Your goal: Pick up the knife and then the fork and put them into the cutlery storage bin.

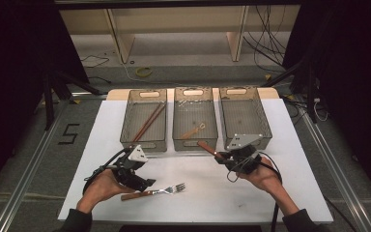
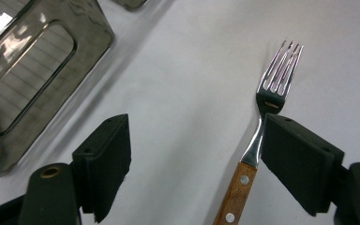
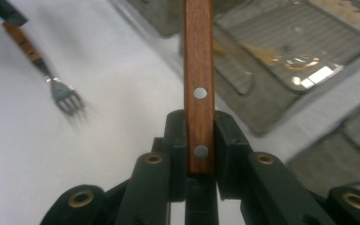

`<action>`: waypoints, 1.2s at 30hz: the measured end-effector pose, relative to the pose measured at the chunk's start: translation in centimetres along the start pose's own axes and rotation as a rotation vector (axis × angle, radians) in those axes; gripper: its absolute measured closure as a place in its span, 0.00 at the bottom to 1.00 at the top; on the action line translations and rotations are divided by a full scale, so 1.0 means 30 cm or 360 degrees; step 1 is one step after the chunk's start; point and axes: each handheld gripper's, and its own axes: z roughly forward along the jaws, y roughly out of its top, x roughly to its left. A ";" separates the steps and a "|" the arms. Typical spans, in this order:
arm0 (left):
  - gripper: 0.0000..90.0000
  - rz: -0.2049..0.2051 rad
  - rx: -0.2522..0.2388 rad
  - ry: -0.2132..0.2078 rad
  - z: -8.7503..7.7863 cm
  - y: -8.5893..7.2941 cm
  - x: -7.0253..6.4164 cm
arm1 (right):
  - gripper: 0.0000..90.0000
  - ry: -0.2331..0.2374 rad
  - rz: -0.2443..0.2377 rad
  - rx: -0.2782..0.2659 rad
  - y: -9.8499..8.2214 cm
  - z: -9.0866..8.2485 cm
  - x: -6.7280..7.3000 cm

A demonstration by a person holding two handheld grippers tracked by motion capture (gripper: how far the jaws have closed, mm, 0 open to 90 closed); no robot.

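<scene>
- My left tool stands wide apart over the fork; one inner face sits right against the fork's metal neck, the other well clear, nothing clamped.
- The fork lies flat on the white desk, just beside my left tool.
- My right tool is clamped on a wooden riveted handle, whose far end points toward the middle bin.
- A "5" is marked on the floor, left of the desk.
</scene>
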 end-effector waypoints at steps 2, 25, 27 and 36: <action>0.26 -0.0015 -0.0014 0.0005 0.003 -0.010 0.005 | 0.87 -0.0024 0.0033 -0.0001 0.006 -0.005 -0.023; 0.25 -0.0100 -0.0068 0.0008 0.000 -0.073 0.015 | 0.86 -0.0200 0.0246 -0.0073 0.086 -0.060 -0.226; 0.25 -0.0107 -0.0078 0.0011 0.001 -0.075 0.013 | 0.87 -0.0221 0.0268 -0.0069 0.095 -0.060 -0.248; 0.25 -0.0138 -0.0115 -0.0011 -0.009 -0.088 0.020 | 0.86 -0.0302 0.0363 -0.0049 0.127 -0.045 -0.346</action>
